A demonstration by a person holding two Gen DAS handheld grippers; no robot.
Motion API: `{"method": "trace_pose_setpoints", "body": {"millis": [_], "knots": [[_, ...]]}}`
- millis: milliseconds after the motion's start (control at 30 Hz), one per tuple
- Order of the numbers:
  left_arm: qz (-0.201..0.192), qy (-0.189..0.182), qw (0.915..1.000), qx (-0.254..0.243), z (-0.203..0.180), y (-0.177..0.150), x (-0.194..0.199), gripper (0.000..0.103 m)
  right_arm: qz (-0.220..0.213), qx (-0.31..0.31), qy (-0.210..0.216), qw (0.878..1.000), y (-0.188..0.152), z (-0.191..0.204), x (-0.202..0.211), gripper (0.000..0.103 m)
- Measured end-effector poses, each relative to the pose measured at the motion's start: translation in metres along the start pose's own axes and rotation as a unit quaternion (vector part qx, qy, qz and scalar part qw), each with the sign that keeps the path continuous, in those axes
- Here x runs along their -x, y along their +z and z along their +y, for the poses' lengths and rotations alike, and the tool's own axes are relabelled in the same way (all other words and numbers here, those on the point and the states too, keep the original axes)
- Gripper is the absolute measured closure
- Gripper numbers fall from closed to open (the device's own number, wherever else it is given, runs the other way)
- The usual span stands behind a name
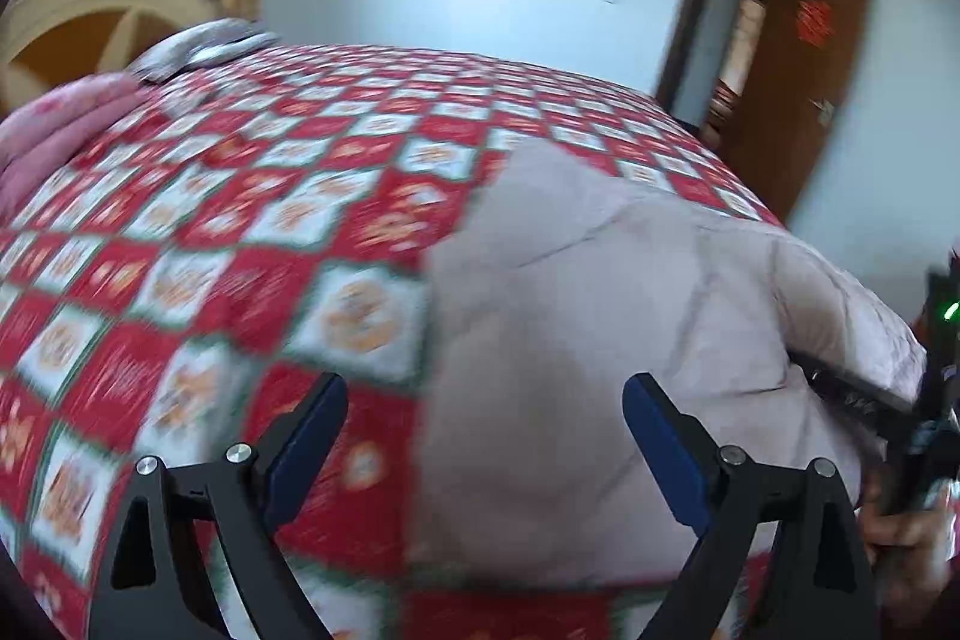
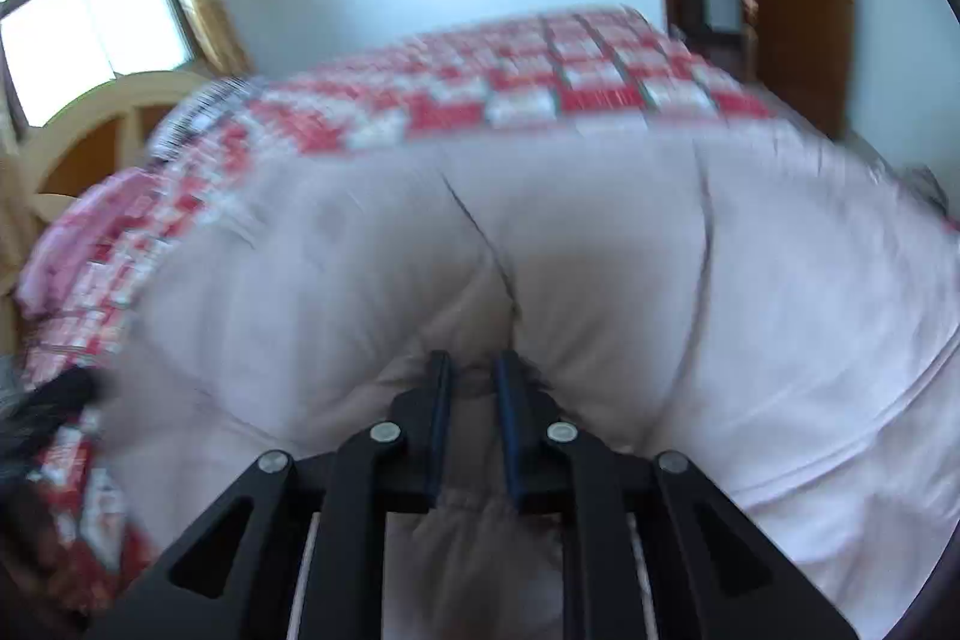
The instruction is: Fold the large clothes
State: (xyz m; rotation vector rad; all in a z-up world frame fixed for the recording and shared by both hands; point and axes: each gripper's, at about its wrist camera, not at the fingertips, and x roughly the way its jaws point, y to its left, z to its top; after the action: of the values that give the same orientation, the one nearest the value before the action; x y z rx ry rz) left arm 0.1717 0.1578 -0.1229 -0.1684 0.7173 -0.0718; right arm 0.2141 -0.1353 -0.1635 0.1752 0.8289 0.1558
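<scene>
Only the right wrist view shows the right gripper [image 2: 474,370] pinching the quilted garment [image 2: 600,250]; left gripper [image 1: 485,400] spread.

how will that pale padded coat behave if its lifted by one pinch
Likely floppy: the coat sags and creases around the right claw shut on it. Probably light for its bulk, given the puffy quilting. It may drag across the bedspread.

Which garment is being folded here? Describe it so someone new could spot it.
Start at the bed with the red-and-white checked bedspread. On its near side lies a pale beige quilted coat, puffy with stitched seams. It is the only plain, unpatterned item there, and the right hand-held gripper is pinching its edge.
</scene>
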Motion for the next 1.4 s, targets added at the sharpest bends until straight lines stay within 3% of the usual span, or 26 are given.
{"method": "trace_pose_setpoints", "body": {"millis": [100, 233, 333, 467, 567, 667, 733, 800, 867, 967, 1000, 1067, 1133, 1233, 1400], "knots": [[-0.017, 0.000, 0.9994, 0.032, 0.019, -0.009, 0.010, 0.010, -0.023, 0.027, -0.021, 0.999, -0.009, 0.005, -0.007, 0.090], [-0.047, -0.026, 0.9973, 0.051, 0.022, -0.030, 0.028, 0.010, -0.020, 0.035, -0.032, 0.999, -0.010, 0.006, -0.006, 0.090], [-0.025, -0.050, 0.9953, 0.079, 0.025, -0.049, 0.031, 0.010, -0.022, 0.031, -0.028, 0.999, -0.010, 0.004, -0.005, 0.090], [0.015, -0.109, 0.9871, 0.116, 0.020, -0.066, 0.018, 0.010, -0.026, 0.028, -0.024, 0.999, -0.012, 0.003, -0.005, 0.090], [0.028, -0.146, 0.9830, 0.108, 0.002, -0.054, -0.003, 0.010, -0.026, 0.029, -0.027, 0.999, -0.013, 0.004, -0.004, 0.090], [0.002, -0.127, 0.9857, 0.111, -0.006, -0.029, -0.023, 0.008, -0.023, 0.023, -0.025, 0.999, -0.014, 0.003, -0.004, 0.090], [-0.016, -0.139, 0.9786, 0.151, -0.003, -0.012, -0.038, 0.007, -0.021, 0.019, -0.024, 0.999, -0.016, 0.002, -0.002, 0.090], [-0.006, -0.169, 0.9667, 0.193, -0.001, 0.003, -0.064, 0.006, -0.019, 0.017, -0.021, 0.999, -0.016, 0.000, -0.003, 0.090], [0.011, -0.177, 0.9606, 0.214, -0.003, 0.007, -0.083, 0.005, -0.015, 0.010, -0.015, 1.000, -0.015, -0.002, -0.004, 0.090], [-0.001, -0.166, 0.9668, 0.194, -0.019, 0.010, -0.092, 0.006, -0.011, -0.005, -0.001, 1.000, -0.015, -0.007, -0.006, 0.090], [-0.008, -0.166, 0.9696, 0.179, -0.025, 0.012, -0.090, 0.009, -0.009, -0.012, 0.005, 1.000, -0.016, -0.009, -0.006, 0.090], [-0.017, -0.175, 0.9717, 0.157, -0.029, 0.017, -0.080, 0.066, -0.002, -0.029, 0.014, 0.999, -0.015, -0.012, -0.006, 0.090], [-0.021, -0.200, 0.9673, 0.155, -0.025, 0.025, -0.071, 0.081, 0.011, -0.056, 0.029, 0.998, -0.014, -0.016, -0.006, 0.090], [-0.038, -0.236, 0.9587, 0.154, -0.019, 0.039, -0.049, 0.089, 0.028, -0.088, 0.053, 0.994, -0.015, -0.015, -0.005, 0.090], [-0.076, -0.252, 0.9576, 0.117, -0.025, 0.060, 0.000, 0.090, 0.053, -0.110, 0.107, 0.987, -0.026, 0.014, -0.004, 0.089]]}}
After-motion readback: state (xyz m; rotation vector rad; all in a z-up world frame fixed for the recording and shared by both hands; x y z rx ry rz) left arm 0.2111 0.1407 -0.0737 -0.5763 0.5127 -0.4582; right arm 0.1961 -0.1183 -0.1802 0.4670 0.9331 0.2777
